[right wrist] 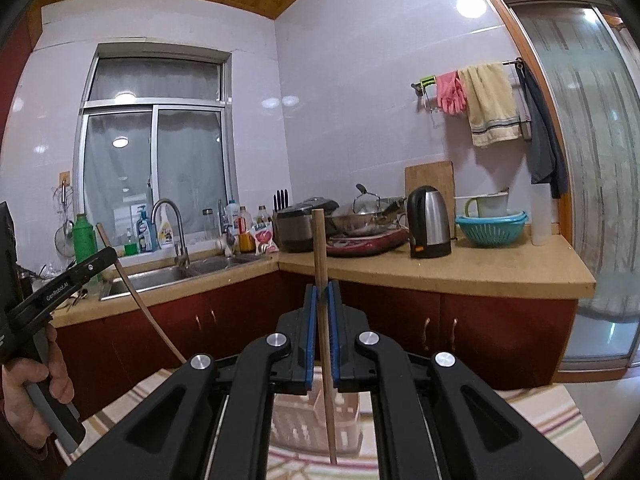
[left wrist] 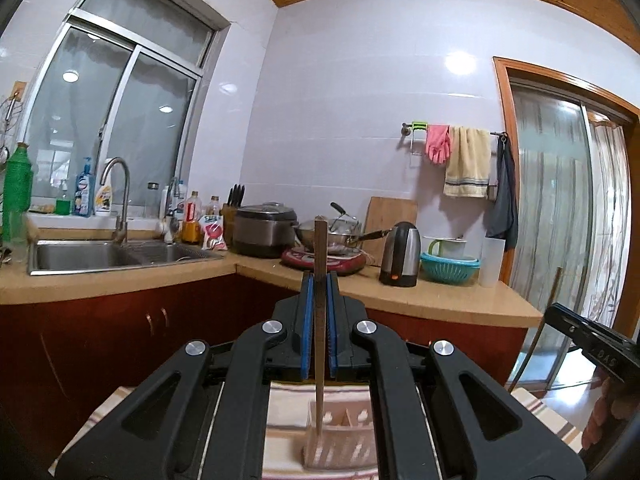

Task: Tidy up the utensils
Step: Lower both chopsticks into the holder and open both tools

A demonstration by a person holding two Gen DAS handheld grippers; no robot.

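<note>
1. Both tongs are clamped narrow, each on one chopstick. The left gripper (left wrist: 320, 280) pinches a chopstick (left wrist: 319, 248) that stands nearly upright between the blue pads, and the right gripper (right wrist: 323, 290) does the same with its own chopstick (right wrist: 320, 248).

2. Where are the sticks? Held in the air over a pink slotted holder (left wrist: 340, 436) that sits on a striped cloth (left wrist: 540, 408). In the left wrist view the lower tip looks to be down by the holder's near wall; whether it is inside a compartment I cannot tell. In the right wrist view the tip hangs in front of the holder (right wrist: 312, 412), seemingly short of it.

3. To do this well, I reckon: keep each stick plumb, line the tip over one compartment, lower straight, and only loosen the grip once the tip is past the rim.

4. One at a time looks wiser, so the two grippers do not crowd each other.

5. Containers: the holder has dividers, and its compartments look empty apart from that doubtful left tip.

6. On the counter beyond, a teal colander (right wrist: 491, 229) carries a white bowl and a green-handled mug.
</note>
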